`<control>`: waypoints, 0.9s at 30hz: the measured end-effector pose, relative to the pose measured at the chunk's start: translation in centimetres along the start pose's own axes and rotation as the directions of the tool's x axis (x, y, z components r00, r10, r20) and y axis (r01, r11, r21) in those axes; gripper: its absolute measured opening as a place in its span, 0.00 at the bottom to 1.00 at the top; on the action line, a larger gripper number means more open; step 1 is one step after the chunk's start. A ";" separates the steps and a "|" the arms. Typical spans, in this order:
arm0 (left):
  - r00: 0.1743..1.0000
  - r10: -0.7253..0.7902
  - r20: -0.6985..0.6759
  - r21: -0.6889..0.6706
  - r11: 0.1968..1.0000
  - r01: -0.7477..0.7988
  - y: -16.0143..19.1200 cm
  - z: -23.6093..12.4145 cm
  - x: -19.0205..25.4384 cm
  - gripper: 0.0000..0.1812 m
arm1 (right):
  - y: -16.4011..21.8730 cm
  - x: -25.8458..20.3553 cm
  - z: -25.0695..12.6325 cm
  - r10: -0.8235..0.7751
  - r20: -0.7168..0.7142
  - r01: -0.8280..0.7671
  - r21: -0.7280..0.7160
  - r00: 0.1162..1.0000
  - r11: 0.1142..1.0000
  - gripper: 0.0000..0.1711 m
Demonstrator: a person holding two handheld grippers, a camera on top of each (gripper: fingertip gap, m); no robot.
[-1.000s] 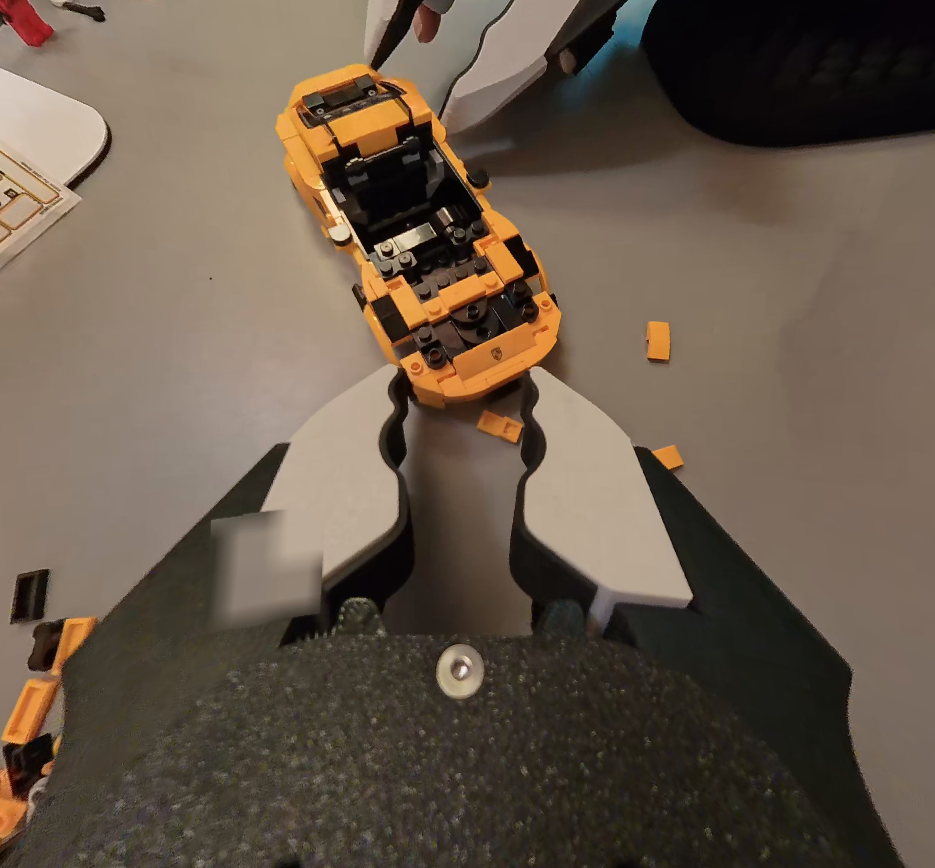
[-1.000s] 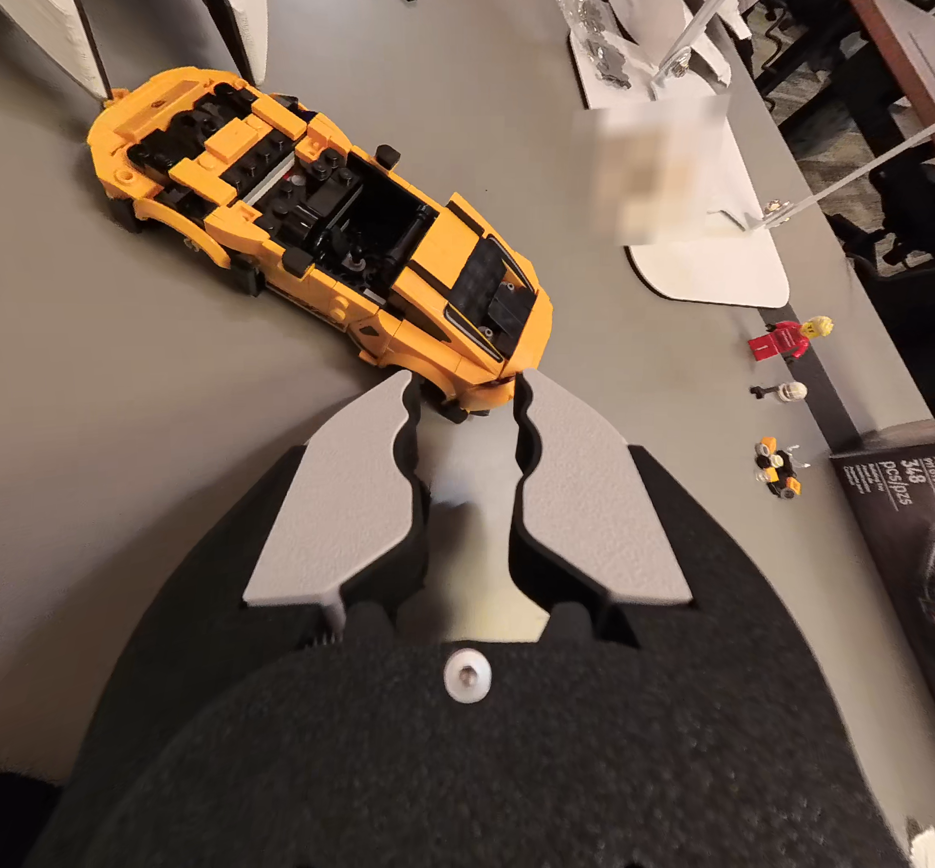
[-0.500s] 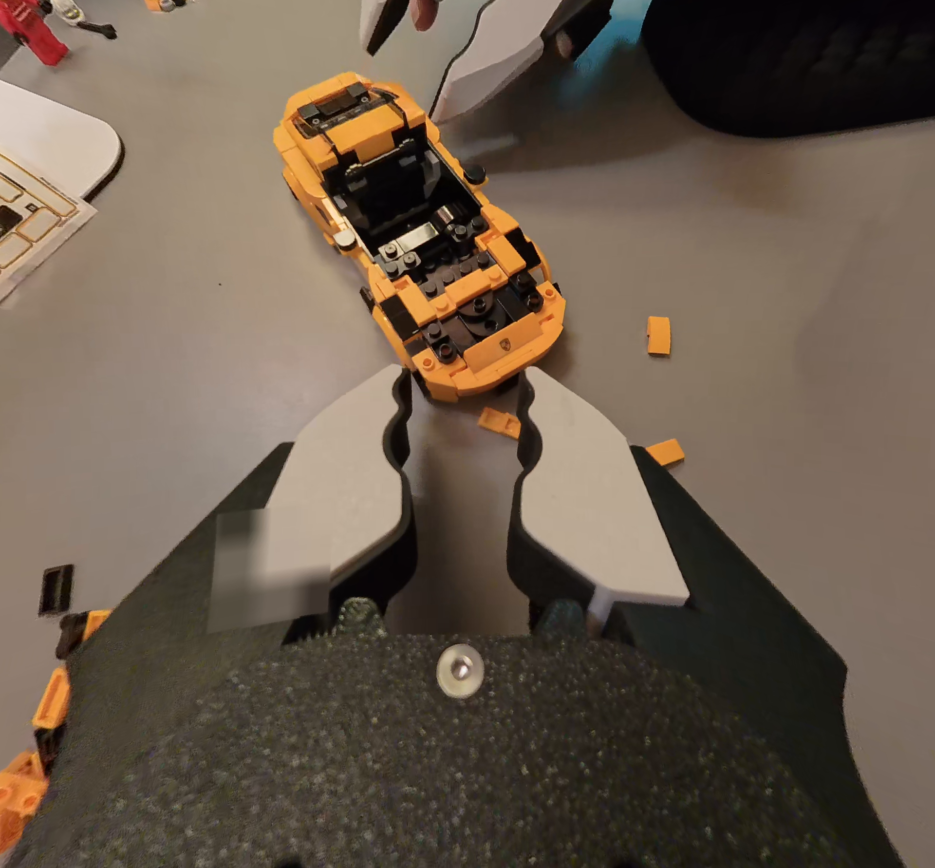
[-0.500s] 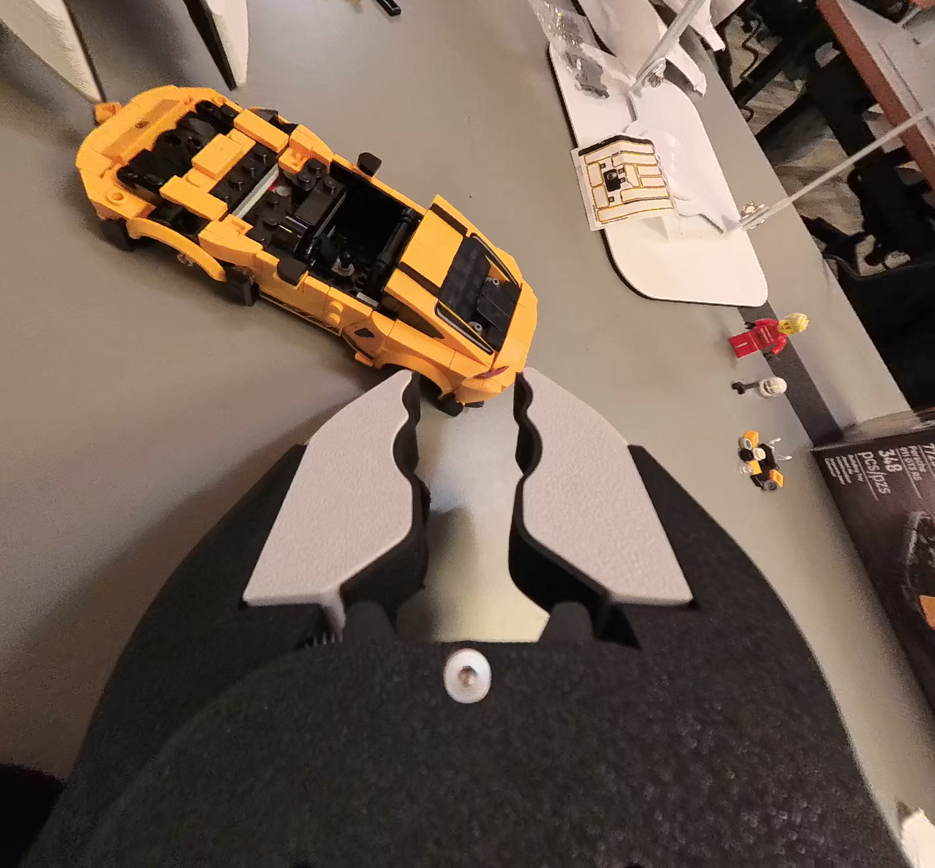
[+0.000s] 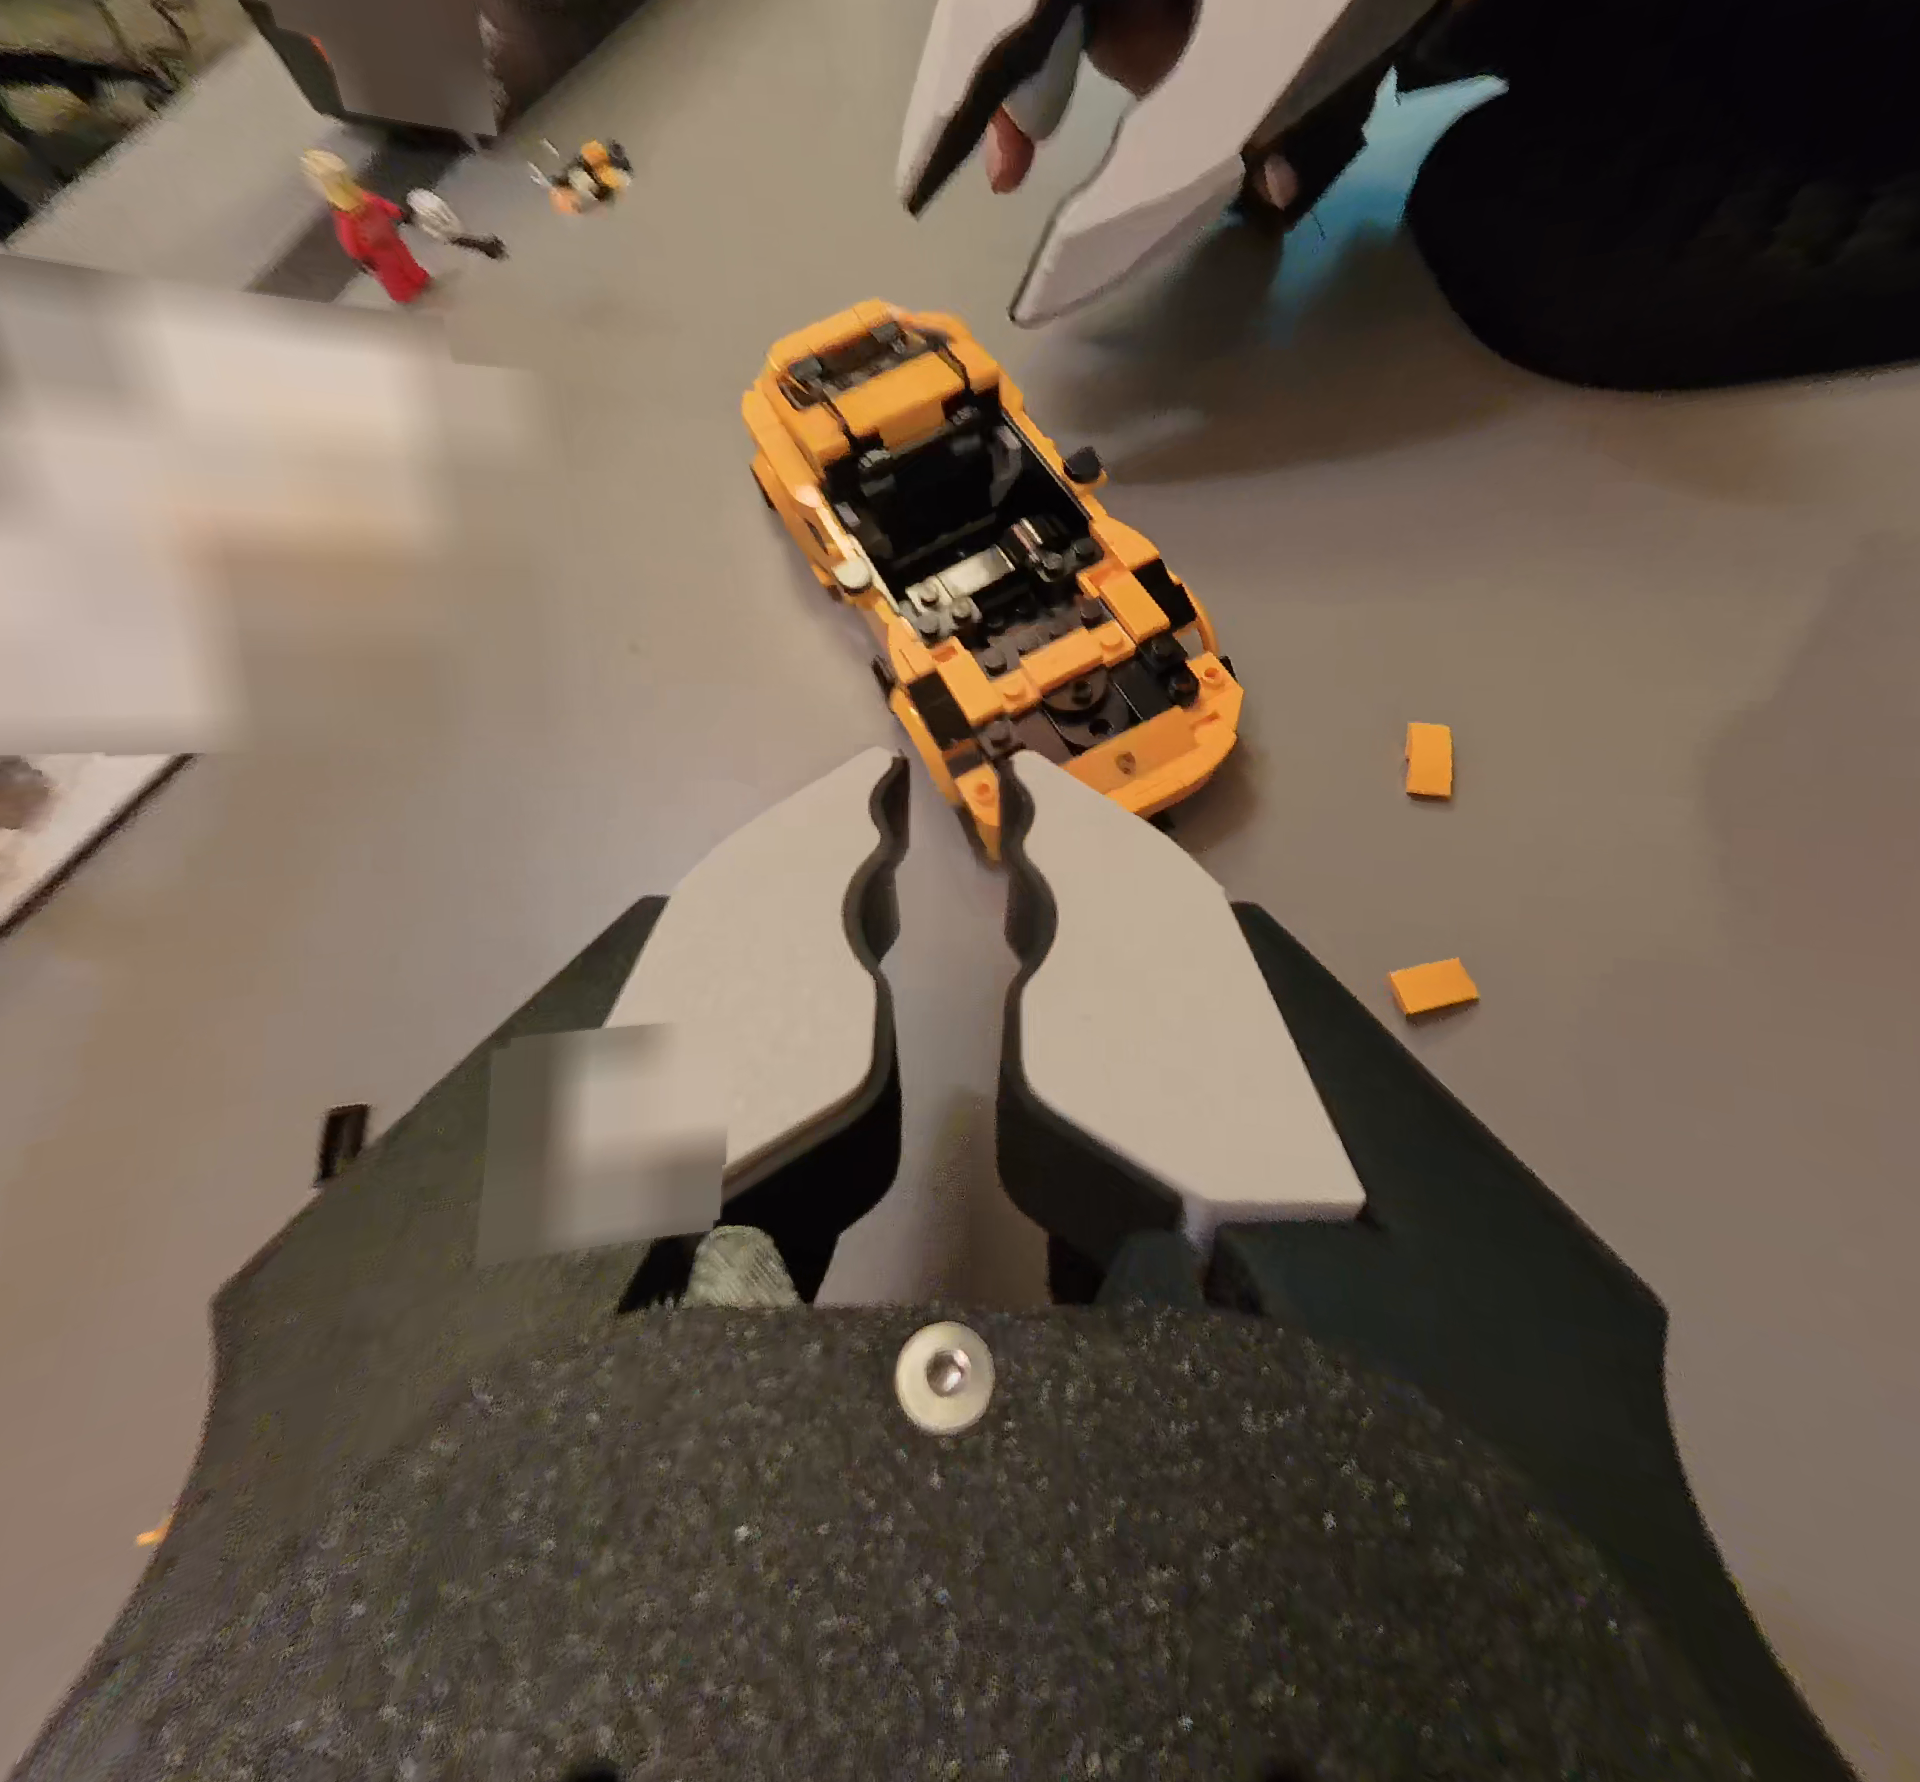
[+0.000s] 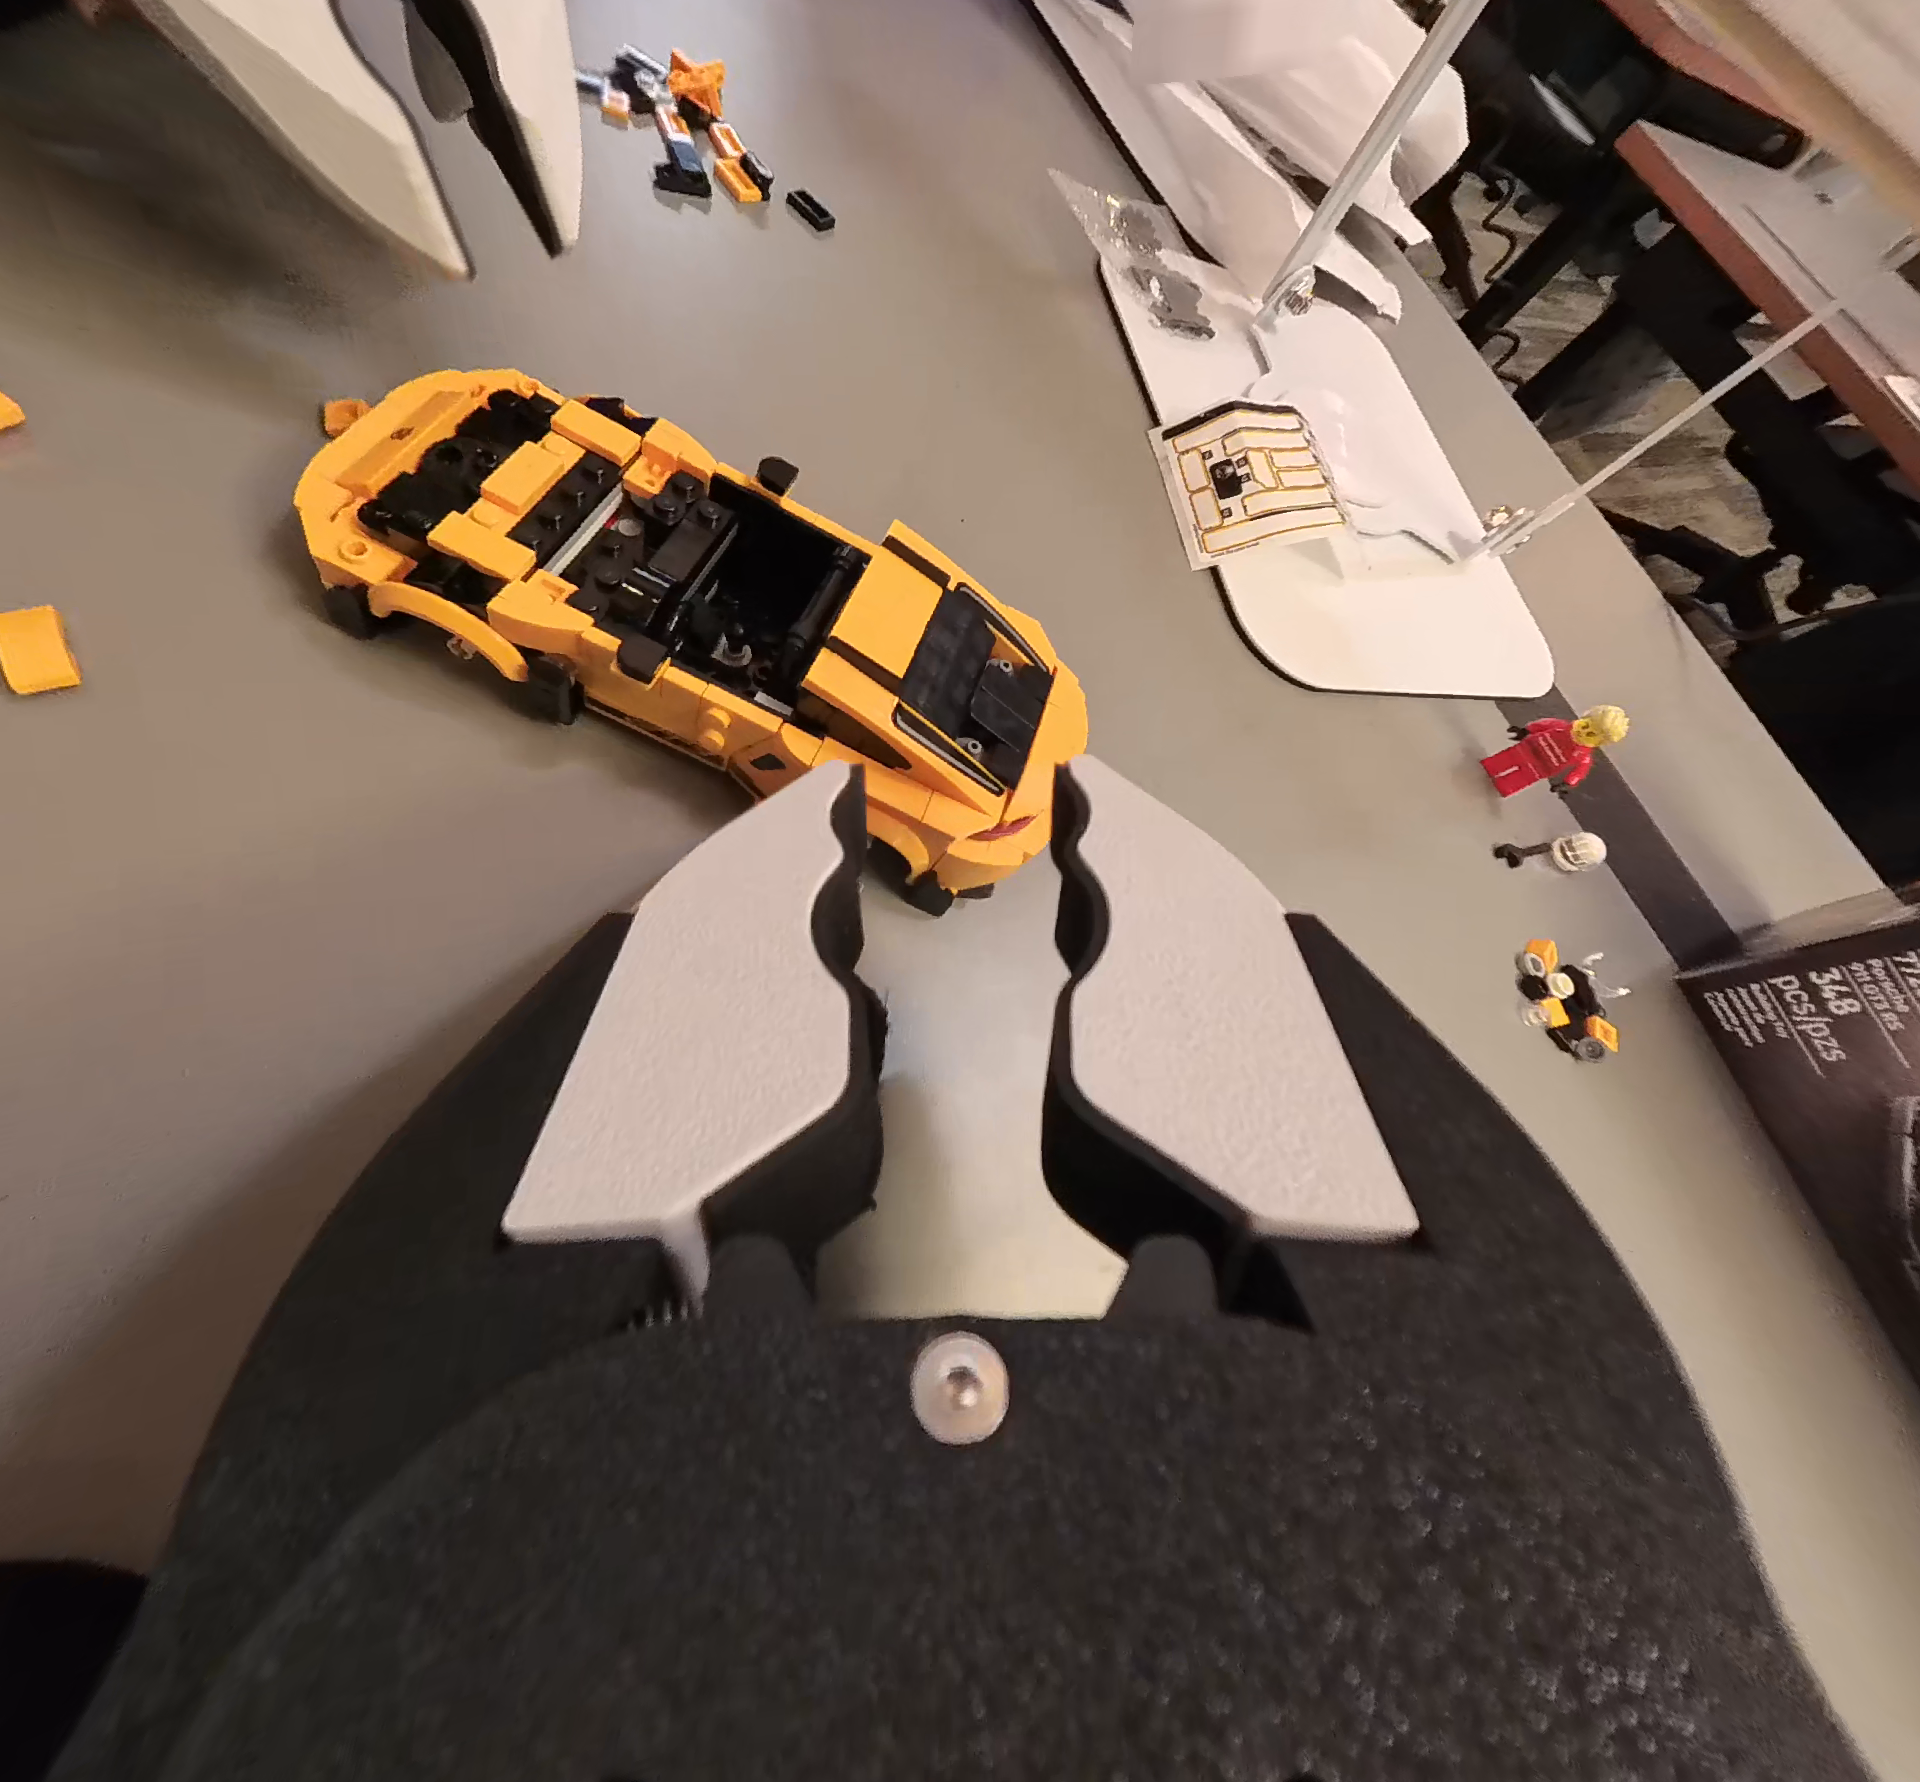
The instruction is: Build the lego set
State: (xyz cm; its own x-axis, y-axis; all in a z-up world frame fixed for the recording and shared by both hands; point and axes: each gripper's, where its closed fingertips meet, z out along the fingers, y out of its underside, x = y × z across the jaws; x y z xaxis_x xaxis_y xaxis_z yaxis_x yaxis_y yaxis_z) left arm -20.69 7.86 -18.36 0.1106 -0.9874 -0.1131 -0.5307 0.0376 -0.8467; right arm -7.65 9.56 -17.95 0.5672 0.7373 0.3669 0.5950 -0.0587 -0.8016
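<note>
An orange and black lego car (image 5: pixel 987 579) stands on the grey table (image 5: pixel 520 849), its roof and bonnet uncovered. In the left wrist view its nose points at my left gripper (image 5: pixel 956 776), which is open with a narrow gap, empty, and held above the table just short of the nose. In the right wrist view the car (image 6: pixel 686 610) shows its tail to my right gripper (image 6: pixel 958 782), which is open, empty and just behind the tail. Loose orange tiles (image 5: pixel 1429 761) (image 5: pixel 1434 987) lie right of the nose. Each gripper also shows beyond the car in the other's view (image 5: pixel 977 246) (image 6: pixel 509 257).
A pile of loose parts (image 6: pixel 691 122) lies past the car. A white stand base (image 6: pixel 1382 527) with a sticker sheet (image 6: pixel 1247 480) sits at the right. A red minifigure (image 6: pixel 1548 750), a small part cluster (image 6: pixel 1564 1000) and the dark box (image 6: pixel 1818 1057) lie near the table edge. My right fingertips sit around 15 cm from my left ones. The red minifigure (image 6: pixel 1548 750) is about 25 cm from my right fingertips and 30 cm from my left. Seen from the left wrist view (image 5: pixel 374 237) as well.
Both grippers have drawn back and up from the car, so more of the table shows. The left gripper's jaws have narrowed. The tile by the car's nose is now hidden behind the left finger.
</note>
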 end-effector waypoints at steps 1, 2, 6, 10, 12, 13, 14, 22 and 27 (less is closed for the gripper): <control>1.000 0.002 0.026 0.029 1.000 -0.003 -0.5 -0.3 -0.4 0.06 | -0.2 0.1 -0.1 0.006 -0.004 -0.006 0.011 1.000 1.000 0.20; 0.999 -0.003 0.053 0.061 0.998 -0.001 -1.0 -0.7 -0.9 0.04 | -0.4 0.2 -0.2 0.013 -0.010 -0.013 0.023 1.000 1.000 0.20; 0.989 -0.059 0.137 0.174 0.984 0.034 -2.5 -2.4 -2.7 0.00 | -1.2 0.9 -0.5 0.042 -0.039 -0.039 0.073 0.998 0.997 0.20; 0.979 -0.106 0.174 0.235 0.970 0.063 -3.1 -3.4 -3.7 0.00 | -1.7 1.4 -0.8 0.054 -0.065 -0.047 0.101 0.996 0.994 0.20; 0.975 -0.115 0.191 0.250 0.966 0.065 -3.2 -3.6 -4.1 0.00 | -1.9 1.5 -0.9 0.055 -0.073 -0.047 0.113 0.996 0.992 0.20; 0.973 -0.118 0.201 0.253 0.965 0.065 -3.3 -3.7 -4.2 0.00 | -2.0 1.6 -1.0 0.056 -0.076 -0.047 0.118 0.996 0.992 0.20; 0.971 -0.120 0.208 0.257 0.964 0.064 -3.3 -3.8 -4.4 0.00 | -2.1 1.6 -1.0 0.057 -0.078 -0.047 0.123 0.995 0.991 0.20; 0.970 -0.122 0.212 0.255 0.965 0.066 -3.2 -3.9 -4.5 0.00 | -2.0 1.3 -0.9 0.050 -0.068 -0.042 0.115 0.996 0.992 0.18; 0.968 -0.118 0.223 0.254 0.966 0.059 -3.2 -3.9 -4.6 0.00 | -2.0 1.3 -0.8 0.047 -0.073 -0.039 0.111 0.996 0.993 0.17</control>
State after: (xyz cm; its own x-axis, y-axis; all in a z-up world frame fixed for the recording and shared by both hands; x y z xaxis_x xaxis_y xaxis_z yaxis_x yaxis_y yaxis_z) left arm -22.80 11.67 -13.14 0.3571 -0.9255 -0.1261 -0.2928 0.0172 -0.9560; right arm -7.60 10.10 -15.51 0.6346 0.6825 0.3625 0.5055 -0.0117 -0.8628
